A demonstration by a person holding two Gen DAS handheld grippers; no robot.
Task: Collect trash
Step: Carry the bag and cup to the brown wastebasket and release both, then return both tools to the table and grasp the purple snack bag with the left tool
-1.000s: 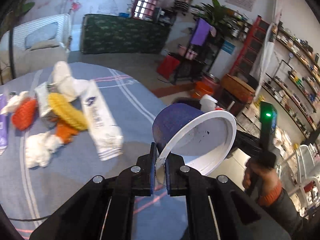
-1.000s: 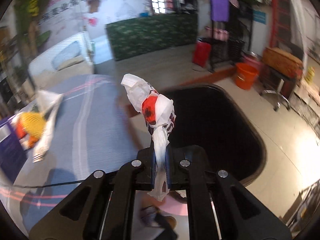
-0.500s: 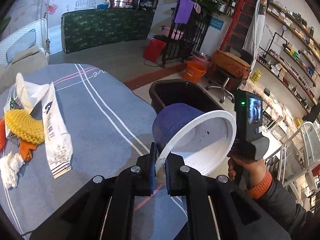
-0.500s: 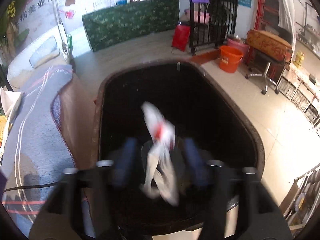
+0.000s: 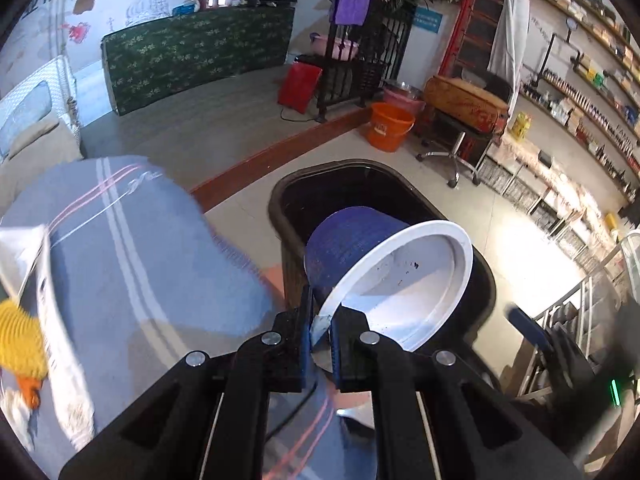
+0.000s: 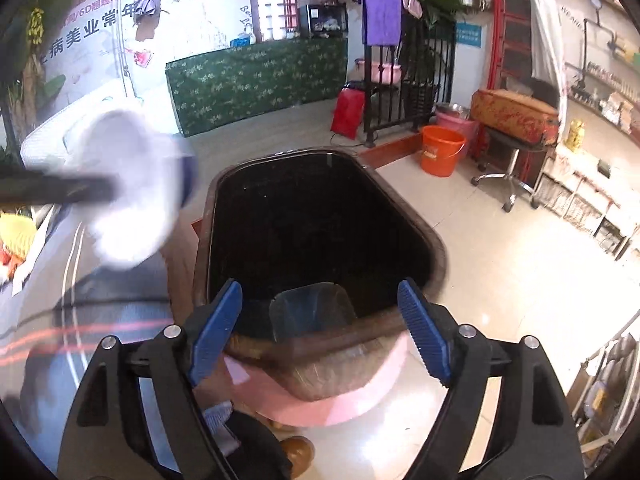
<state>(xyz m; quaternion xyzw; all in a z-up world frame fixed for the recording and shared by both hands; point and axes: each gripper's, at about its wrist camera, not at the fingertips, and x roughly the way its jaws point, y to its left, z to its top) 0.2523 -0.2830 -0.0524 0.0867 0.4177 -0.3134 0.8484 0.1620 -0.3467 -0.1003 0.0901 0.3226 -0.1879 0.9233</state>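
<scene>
My left gripper (image 5: 321,330) is clamped tight on the white rim of a paper bowl (image 5: 394,280), blue on the outside and white inside, which tips away from me toward one o'clock with its open mouth turned to the right. In the left wrist view the bowl sits in front of the black trash bin (image 5: 288,196), whose dark rim shows behind it from eleven to three o'clock. The table with its blue striped cloth (image 5: 120,248) fills the nine o'clock side, and at its far left edge lie a yellow foam net (image 5: 20,344), a long white wrapper (image 5: 60,344) and an orange scrap (image 5: 30,390), all blurred. My right gripper (image 6: 320,328) has just been opening and now stands wide, blue ribbed pads (image 6: 214,326) well apart with nothing between them. In the right wrist view it points down into the bin (image 6: 436,252), whose mouth takes up the centre, and a clear plastic piece (image 6: 312,308) lies inside near the rim closest to me. At nine o'clock in that view the bowl (image 6: 132,192) shows as a white blur with a blue edge, on a dark bar that is my left gripper's fingers (image 6: 56,190), beside the bin and over the table edge (image 6: 100,292). An orange bucket (image 6: 442,150) stands on the floor at two o'clock beyond the bin
</scene>
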